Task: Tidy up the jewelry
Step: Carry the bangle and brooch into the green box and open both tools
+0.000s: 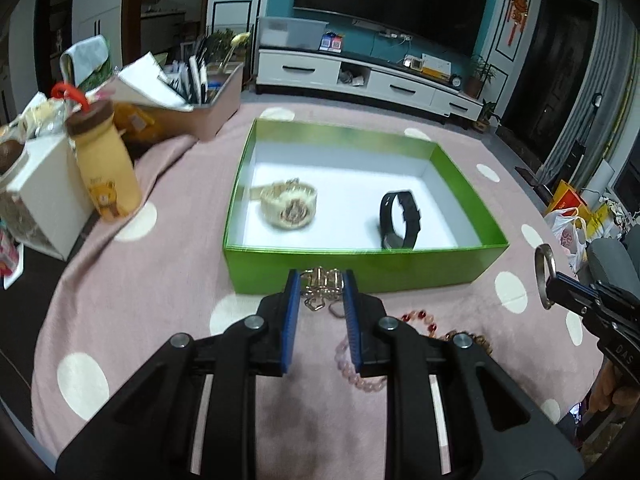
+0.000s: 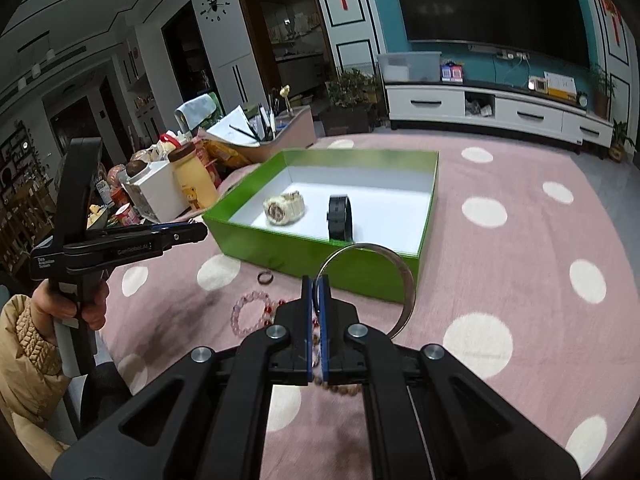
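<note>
Pinching only the rim of the silver bangle [image 2: 384,276], the right gripper [image 2: 316,284] could let it swing loose before the green box [image 2: 320,256] (the left gripper [image 1: 321,280] narrowly clamps a gold chain [image 1: 320,286], equally slip-prone).

left gripper [image 1: 321,280] grips gold chain [image 1: 320,280] before green box [image 1: 360,268].

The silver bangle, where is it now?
The silver bangle is clamped in the right gripper, held above the pink cloth just in front of the green box, near its right corner in the right wrist view.
</note>
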Available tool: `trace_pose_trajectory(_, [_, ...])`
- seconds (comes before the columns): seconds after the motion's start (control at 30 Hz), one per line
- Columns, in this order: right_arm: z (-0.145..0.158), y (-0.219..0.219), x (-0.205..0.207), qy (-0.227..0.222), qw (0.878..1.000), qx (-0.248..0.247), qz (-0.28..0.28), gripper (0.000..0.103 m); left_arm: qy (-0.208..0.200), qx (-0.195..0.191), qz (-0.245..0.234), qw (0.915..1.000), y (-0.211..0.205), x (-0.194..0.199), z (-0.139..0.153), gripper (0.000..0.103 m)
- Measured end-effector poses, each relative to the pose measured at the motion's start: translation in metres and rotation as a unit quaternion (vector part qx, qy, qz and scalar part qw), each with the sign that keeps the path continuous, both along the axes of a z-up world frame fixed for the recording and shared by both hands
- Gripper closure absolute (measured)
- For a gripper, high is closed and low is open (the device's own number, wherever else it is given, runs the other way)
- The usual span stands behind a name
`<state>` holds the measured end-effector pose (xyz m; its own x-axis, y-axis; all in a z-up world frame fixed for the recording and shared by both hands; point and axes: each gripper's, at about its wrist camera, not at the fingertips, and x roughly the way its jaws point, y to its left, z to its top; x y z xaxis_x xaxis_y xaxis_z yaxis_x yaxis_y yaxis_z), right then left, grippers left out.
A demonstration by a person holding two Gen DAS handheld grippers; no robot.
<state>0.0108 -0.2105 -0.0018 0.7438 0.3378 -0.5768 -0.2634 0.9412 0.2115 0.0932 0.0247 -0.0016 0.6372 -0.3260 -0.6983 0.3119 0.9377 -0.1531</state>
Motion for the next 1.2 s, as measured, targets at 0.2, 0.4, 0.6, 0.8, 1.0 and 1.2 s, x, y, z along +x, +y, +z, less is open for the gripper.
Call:
trace_pose_trajectory(0.2, [0.011, 0.001, 0.019, -0.016, 1.000, -0.011, 0.002, 0.101, -0.013, 0.003, -0.010, 0.9999, -0.014, 0.013, 0.016, 0.082])
trace_pose_trajectory(0.4, [0.018, 0.002, 0.038, -0.026, 0.999, -0.020, 0.005, 0.101, -0.021, 0.006, -0.016, 0.9996, -0.026, 0.026, 0.024, 0.082])
trace_pose_trajectory(0.6, [0.019, 0.003, 0.058, -0.028, 0.999, -0.025, 0.008, 0.101, -0.022, 0.007, -0.018, 0.9996, -0.035, 0.043, 0.027, 0.082])
trace_pose_trajectory(0.8, [0.016, 0.006, 0.076, -0.024, 0.999, -0.029, 0.014, 0.101, -0.018, 0.013, -0.021, 0.9995, -0.043, 0.059, 0.023, 0.082])
trace_pose_trajectory(1.0, [0.009, 0.010, 0.089, -0.017, 0.999, -0.030, 0.020, 0.101, -0.015, 0.017, -0.025, 0.9994, -0.048, 0.070, 0.018, 0.082])
trace_pose_trajectory(1.2, [0.005, 0.012, 0.098, -0.011, 0.999, -0.031, 0.022, 0.101, -0.014, 0.018, -0.028, 0.9994, -0.052, 0.078, 0.016, 0.082])
